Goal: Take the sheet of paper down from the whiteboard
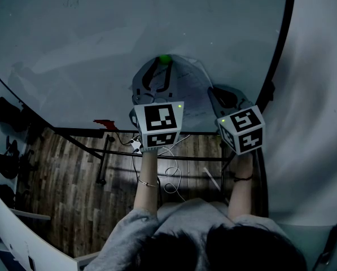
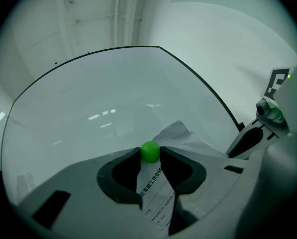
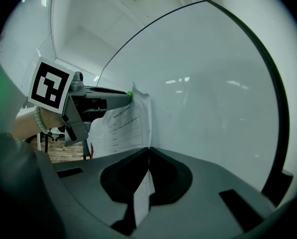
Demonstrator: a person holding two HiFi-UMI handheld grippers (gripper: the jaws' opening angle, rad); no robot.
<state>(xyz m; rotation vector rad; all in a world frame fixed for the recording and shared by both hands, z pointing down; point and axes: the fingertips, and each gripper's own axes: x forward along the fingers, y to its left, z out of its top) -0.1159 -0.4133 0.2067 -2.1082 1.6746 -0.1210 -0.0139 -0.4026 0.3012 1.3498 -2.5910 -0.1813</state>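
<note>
L gripper (image 2: 150,153): jaws grip green magnet (image 1: 165,58) | R gripper (image 3: 148,150): jaws pinch paper (image 3: 126,126)

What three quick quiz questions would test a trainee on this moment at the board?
1. True or false: the right tool is shut on the printed white sheet of paper.
2. What sits between the tips of the left tool? A) a black clip, B) a small green round magnet, C) nothing.
3. Fill in: the magnet pins the sheet's top to the glossy white ____.

Key: 1 true; 2 B; 3 whiteboard.
</note>
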